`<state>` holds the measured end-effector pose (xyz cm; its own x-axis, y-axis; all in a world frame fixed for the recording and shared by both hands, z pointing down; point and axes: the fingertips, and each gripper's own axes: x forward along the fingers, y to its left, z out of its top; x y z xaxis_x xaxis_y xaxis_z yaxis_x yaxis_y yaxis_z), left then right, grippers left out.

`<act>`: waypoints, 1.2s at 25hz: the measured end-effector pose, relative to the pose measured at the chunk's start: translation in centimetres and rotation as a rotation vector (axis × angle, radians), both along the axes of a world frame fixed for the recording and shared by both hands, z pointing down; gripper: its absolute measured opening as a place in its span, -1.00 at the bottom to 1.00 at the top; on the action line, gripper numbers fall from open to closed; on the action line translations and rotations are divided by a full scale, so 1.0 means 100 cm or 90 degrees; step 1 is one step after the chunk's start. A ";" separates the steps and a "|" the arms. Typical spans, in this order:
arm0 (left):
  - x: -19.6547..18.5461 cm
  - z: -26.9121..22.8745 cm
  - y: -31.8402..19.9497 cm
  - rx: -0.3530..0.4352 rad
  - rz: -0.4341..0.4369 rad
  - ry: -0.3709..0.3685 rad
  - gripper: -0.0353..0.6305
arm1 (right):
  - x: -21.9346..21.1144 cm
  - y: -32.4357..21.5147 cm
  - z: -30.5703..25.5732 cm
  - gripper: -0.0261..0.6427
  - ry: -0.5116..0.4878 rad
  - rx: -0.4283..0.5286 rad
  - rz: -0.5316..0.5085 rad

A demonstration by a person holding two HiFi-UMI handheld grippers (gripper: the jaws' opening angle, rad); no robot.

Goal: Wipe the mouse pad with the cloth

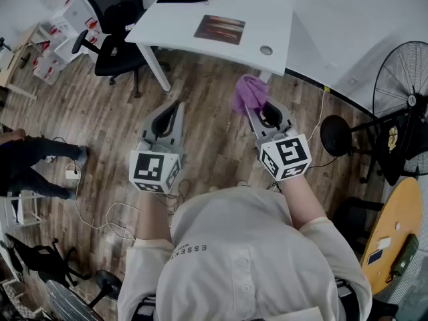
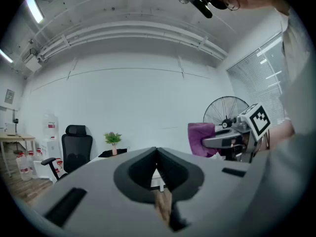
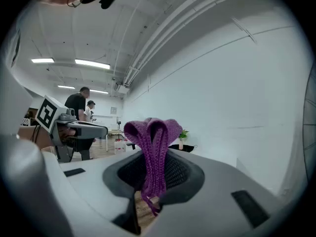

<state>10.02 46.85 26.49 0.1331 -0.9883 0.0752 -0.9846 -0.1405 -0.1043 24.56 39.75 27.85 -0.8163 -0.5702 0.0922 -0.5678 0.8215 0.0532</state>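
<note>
The cloth [image 3: 151, 147] disappeared partly between the right hand-held gripper's [image 3: 154, 176] jaws, and the picture's edge cropped the fan [image 1: 396, 72].

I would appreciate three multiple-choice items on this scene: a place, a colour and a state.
1. The mouse pad lies: A in a drawer; B on the white table; C on a shelf.
2. The cloth is: A yellow; B white; C purple.
3. The left gripper is: A shut and empty; B shut on the cloth; C wide open.
Key: B, the head view shows it on the tabletop; C, it is purple in every view; A, its jaws meet with nothing between.
</note>
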 end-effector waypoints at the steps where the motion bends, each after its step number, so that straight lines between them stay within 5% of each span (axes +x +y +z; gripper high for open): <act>1: -0.001 0.000 0.001 -0.001 0.001 0.000 -0.89 | -0.001 0.002 0.000 -0.66 0.001 -0.001 0.000; 19: -0.065 0.032 0.013 -0.028 -0.005 0.035 -0.89 | -0.048 0.002 0.028 -0.65 0.010 -0.036 0.036; 30: -0.122 0.045 -0.070 -0.030 -0.046 0.031 -0.89 | -0.107 -0.100 0.051 -0.65 0.025 -0.062 -0.005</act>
<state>-2.18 39.85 31.01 0.0666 -0.9909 0.1166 -0.9961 -0.0729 -0.0504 13.88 29.72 32.98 -0.8153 -0.5509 0.1784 -0.5606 0.8280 -0.0048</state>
